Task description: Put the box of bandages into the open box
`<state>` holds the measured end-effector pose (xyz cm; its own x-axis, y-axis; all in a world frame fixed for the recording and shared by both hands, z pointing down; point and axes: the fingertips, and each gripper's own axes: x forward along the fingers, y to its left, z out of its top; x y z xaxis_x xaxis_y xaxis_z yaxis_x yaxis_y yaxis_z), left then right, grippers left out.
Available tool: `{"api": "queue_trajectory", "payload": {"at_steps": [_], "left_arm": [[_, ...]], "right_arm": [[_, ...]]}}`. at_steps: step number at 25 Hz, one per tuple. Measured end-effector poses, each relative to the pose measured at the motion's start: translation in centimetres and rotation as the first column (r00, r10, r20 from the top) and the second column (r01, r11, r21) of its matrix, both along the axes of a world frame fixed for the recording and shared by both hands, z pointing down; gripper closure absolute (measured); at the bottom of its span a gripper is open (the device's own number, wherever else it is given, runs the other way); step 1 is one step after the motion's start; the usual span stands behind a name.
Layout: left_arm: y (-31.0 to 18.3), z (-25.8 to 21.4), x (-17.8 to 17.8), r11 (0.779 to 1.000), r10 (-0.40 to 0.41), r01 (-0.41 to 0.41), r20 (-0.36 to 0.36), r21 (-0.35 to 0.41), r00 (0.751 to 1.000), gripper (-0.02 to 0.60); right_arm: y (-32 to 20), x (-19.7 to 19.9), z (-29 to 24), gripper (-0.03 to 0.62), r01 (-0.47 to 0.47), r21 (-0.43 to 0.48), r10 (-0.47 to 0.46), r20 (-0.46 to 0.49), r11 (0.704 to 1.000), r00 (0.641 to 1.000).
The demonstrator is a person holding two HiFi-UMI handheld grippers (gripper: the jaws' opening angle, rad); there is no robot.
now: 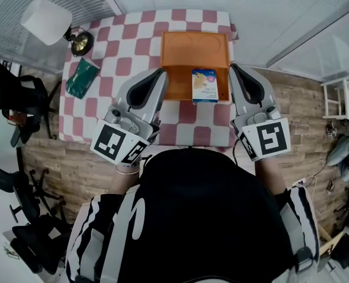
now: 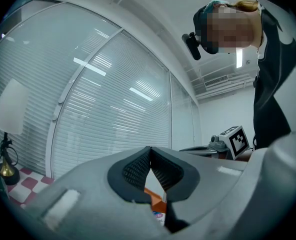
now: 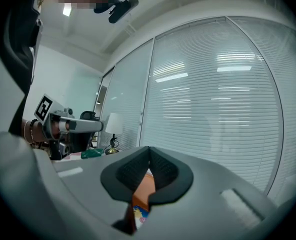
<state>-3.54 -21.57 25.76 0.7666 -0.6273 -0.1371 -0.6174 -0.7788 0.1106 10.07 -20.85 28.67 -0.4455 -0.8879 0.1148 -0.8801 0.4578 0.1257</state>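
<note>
A white lamp and a green packet sat at the left of the checkered bench. The left hand-held gripper hovered with its jaws pressed together, nothing between them. The box of bandages sat inside the orange open box, at its near right corner. Just beside it, the right hand-held gripper was likewise closed and empty

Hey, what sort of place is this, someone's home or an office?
Probably an office or lab rather than a home: glass partition walls with blinds, black office chairs, and a small table with a checked cloth and a lamp.
</note>
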Motion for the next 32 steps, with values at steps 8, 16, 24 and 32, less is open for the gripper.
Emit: {"api": "queue_trajectory", "payload": {"at_steps": [8, 16, 24, 32], "left_arm": [[-0.3, 0.0, 0.3, 1.000, 0.007, -0.007, 0.004, 0.003, 1.000, 0.580], [-0.5, 0.0, 0.2, 1.000, 0.003, -0.003, 0.005, -0.001, 1.000, 0.580], [-0.7, 0.0, 0.2, 1.000, 0.001, -0.001, 0.000, -0.002, 1.000, 0.580], [-0.8, 0.1, 0.3, 1.000, 0.001, -0.001, -0.001, -0.002, 1.000, 0.580]], "right_arm": [[-0.4, -0.1, -1.2, 0.600, -0.005, 0.041, 0.003, 0.057, 0.999, 0.998], [-0.6, -0.2, -1.7, 0.600, -0.009, 0.059, 0.005, 0.071, 0.998, 0.997], [-0.7, 0.1, -1.4, 0.600, -0.011, 0.051, 0.007, 0.081, 0.999, 0.997], [-0.7, 0.6, -1.7, 0.599, -0.023, 0.073, 0.016, 0.098, 0.997, 0.995]]}}
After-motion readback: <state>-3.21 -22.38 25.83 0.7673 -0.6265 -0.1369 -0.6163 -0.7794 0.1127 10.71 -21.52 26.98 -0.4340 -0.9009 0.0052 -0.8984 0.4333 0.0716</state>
